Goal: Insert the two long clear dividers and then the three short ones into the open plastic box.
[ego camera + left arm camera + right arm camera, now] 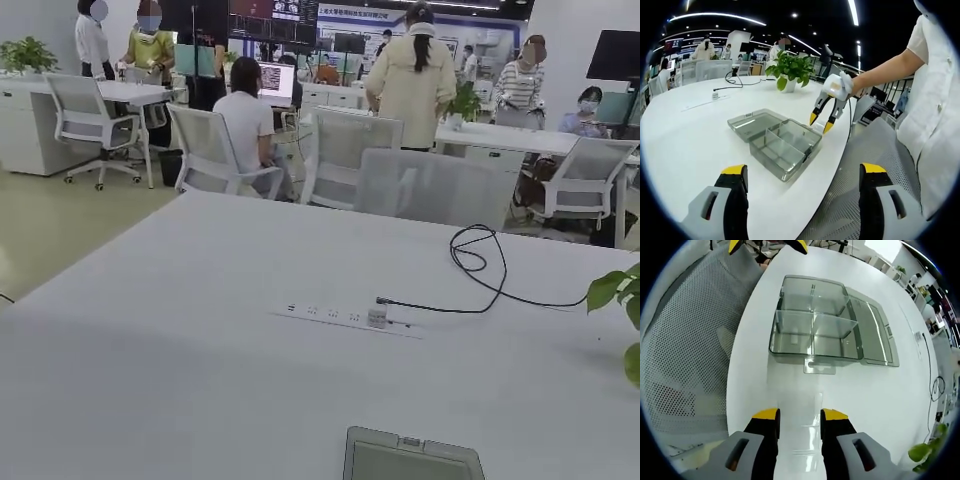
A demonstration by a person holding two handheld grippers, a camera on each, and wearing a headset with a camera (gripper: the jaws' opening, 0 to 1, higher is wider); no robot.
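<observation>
The open clear plastic box [812,335] sits near the table edge, its lid [872,332] folded flat beside it. Clear dividers [815,320] stand inside and split it into compartments. My right gripper [800,415] hovers a short way in front of the box's latch tab [819,367], jaws apart, with nothing I can make out between them. In the left gripper view the box [782,142] lies ahead of my wide-open left gripper [803,170], and the right gripper [821,123] hangs over the box's far corner. The lid's corner [410,455] peeks in at the bottom of the head view.
A mesh chair seat [685,340] stands against the table edge beside the box. On the white table [200,330] are a potted plant [790,70], a black cable [480,270] and a socket strip [345,318]. Several people and office chairs fill the room behind.
</observation>
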